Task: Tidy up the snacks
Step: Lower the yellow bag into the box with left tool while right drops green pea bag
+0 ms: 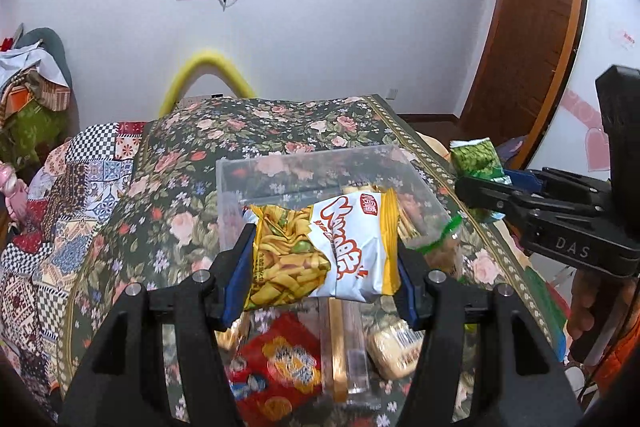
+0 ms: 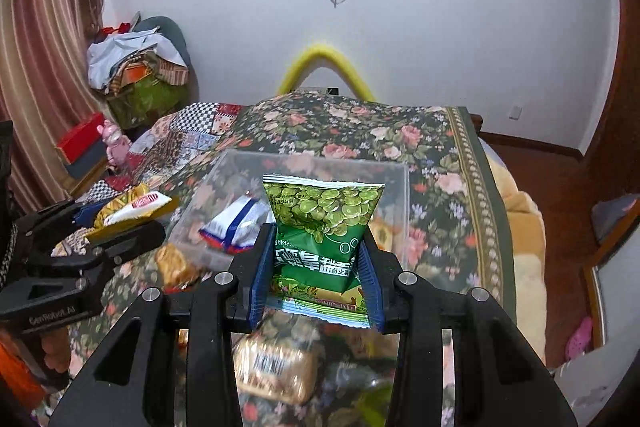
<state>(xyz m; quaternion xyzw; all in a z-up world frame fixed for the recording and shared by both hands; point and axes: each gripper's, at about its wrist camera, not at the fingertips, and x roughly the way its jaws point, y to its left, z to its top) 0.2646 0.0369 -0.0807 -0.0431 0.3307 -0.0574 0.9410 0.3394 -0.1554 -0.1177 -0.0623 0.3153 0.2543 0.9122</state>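
My left gripper (image 1: 325,259) is shut on a yellow and white snack packet (image 1: 324,251) and holds it over the near side of a clear plastic box (image 1: 280,175) on the floral bedspread. My right gripper (image 2: 316,271) is shut on a green pea snack packet (image 2: 320,227), held above the same clear box (image 2: 396,195). The right gripper also shows at the right of the left wrist view (image 1: 480,193) with the green packet (image 1: 478,157). The left gripper also shows at the left of the right wrist view (image 2: 120,227) with the yellow packet (image 2: 132,207).
Loose snacks lie under the grippers: a red packet (image 1: 280,363), a pale barcoded packet (image 1: 396,347), a blue and white packet (image 2: 236,227), a golden barcoded packet (image 2: 272,371). The floral bedspread (image 2: 440,155) drops off at the right. A patchwork quilt (image 1: 60,207) lies left.
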